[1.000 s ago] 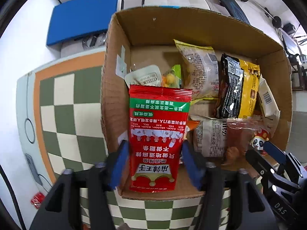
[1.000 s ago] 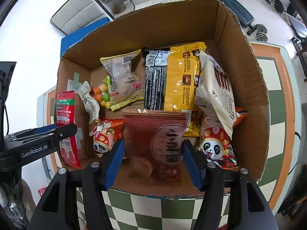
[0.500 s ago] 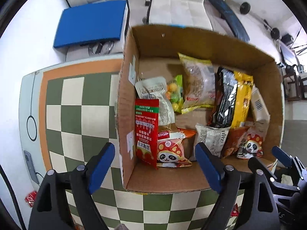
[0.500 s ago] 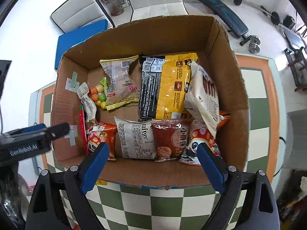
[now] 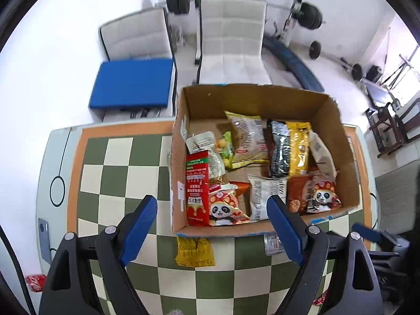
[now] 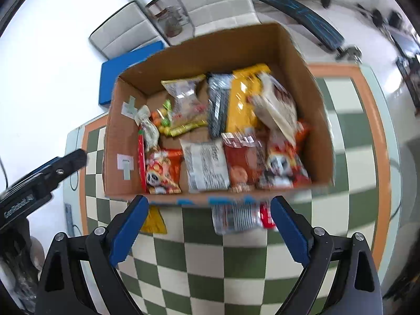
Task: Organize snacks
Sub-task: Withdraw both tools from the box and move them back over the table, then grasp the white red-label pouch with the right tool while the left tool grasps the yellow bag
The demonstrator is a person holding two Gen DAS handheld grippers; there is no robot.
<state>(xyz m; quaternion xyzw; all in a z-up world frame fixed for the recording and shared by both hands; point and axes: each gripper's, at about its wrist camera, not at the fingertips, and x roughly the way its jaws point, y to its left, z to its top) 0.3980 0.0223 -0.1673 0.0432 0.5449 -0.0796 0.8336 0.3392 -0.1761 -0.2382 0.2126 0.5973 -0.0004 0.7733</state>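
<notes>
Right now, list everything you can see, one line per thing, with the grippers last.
cardboard box: one, brown, open, on the checked table
checked table: one, green and cream squares, orange border
red packet: one, upright against the box's left wall
panda packets: two, red and orange, box's near row
white packet: one, near row, middle
brown-red packet: one, near row, beside the right panda packet
black and yellow packet: one, far row
pale packets: at least three, far row and right side
yellow packet: one, on the table before the box
clear and red packet: one, on the table before the box
blue pad: one, on a chair behind the table
white chairs: two, behind the table
left gripper: open, empty
right gripper: open, empty
</notes>
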